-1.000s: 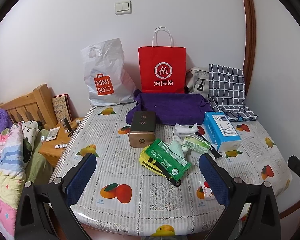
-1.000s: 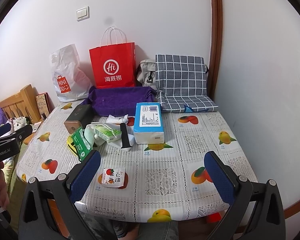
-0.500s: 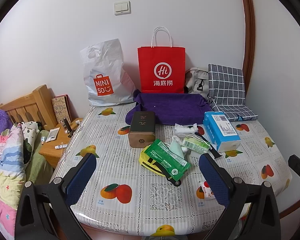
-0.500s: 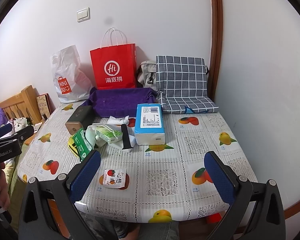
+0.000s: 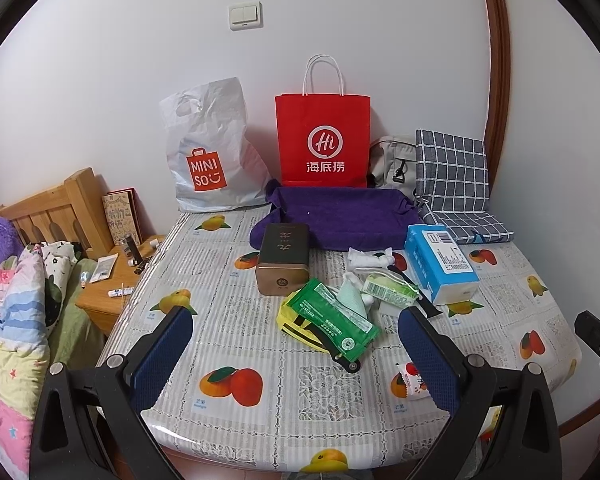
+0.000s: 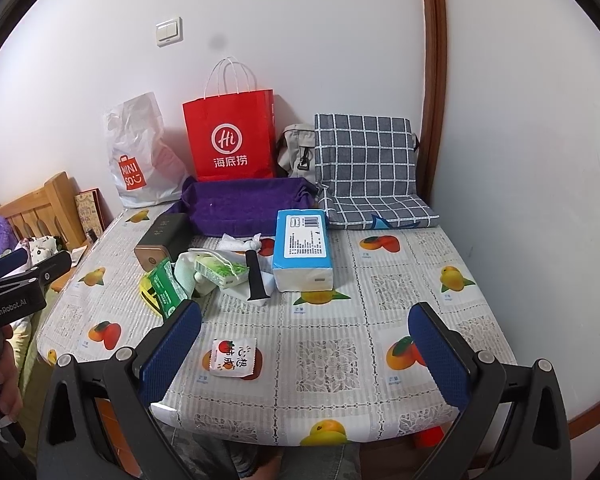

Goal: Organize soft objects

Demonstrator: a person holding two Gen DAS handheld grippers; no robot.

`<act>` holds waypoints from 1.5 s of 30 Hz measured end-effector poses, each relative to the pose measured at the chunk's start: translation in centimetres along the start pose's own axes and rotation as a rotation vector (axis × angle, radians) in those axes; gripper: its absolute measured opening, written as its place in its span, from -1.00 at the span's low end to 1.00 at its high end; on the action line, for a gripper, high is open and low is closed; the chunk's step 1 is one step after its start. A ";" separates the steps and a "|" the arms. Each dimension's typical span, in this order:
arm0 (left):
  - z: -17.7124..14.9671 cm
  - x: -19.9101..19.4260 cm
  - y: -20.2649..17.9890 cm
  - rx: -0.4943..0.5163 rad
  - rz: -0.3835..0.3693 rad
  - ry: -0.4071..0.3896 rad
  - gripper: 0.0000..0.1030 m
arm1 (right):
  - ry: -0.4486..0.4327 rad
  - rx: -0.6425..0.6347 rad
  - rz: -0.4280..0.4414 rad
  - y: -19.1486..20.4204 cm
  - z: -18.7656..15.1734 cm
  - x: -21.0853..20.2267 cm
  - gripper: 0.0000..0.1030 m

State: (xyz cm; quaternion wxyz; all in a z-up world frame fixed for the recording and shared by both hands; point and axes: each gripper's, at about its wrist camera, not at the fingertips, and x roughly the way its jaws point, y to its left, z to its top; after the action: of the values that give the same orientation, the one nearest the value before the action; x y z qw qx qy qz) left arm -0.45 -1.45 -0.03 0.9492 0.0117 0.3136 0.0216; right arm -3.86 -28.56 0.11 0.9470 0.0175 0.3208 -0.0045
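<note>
A pile of soft packs lies mid-table: a green wipes pack (image 5: 334, 323) (image 6: 165, 289) on a yellow pouch (image 5: 290, 322), a light-green tissue pack (image 5: 388, 289) (image 6: 220, 271), white cloth (image 5: 370, 258) (image 6: 238, 243) and a blue tissue pack (image 5: 440, 264) (image 6: 302, 249). A purple fabric bin (image 5: 340, 216) (image 6: 246, 206) sits behind them. A small snack sachet (image 6: 233, 357) (image 5: 414, 380) lies near the front edge. My left gripper (image 5: 294, 354) and right gripper (image 6: 304, 354) are both open and empty, hovering over the front of the table.
A dark tin box (image 5: 284, 258) lies left of the pile. A red paper bag (image 5: 323, 138), white Miniso bag (image 5: 210, 160), beige bag (image 5: 392, 164) and checked cushion (image 5: 454, 184) line the wall. A black strap (image 6: 255, 276) lies by the pile. Nightstand (image 5: 116, 280) and bed stand left.
Both grippers have drifted very slightly; nothing on the table has moved and both stay open.
</note>
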 end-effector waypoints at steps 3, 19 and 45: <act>0.0 0.0 0.0 0.000 -0.001 0.000 1.00 | 0.001 0.000 0.001 0.0 -0.1 0.0 0.98; 0.3 -0.4 -0.1 0.015 -0.020 -0.002 1.00 | -0.008 0.007 0.008 0.0 -0.2 0.0 0.98; -1.8 8.8 1.8 -0.016 -0.012 0.156 1.00 | 0.147 -0.066 0.114 2.4 -3.5 9.3 0.98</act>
State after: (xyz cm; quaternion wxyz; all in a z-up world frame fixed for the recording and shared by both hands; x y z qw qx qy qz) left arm 5.49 0.79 -6.63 0.9221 0.0007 0.3865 0.0190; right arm 1.42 -25.99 -8.24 0.9197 0.0050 0.3877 0.0614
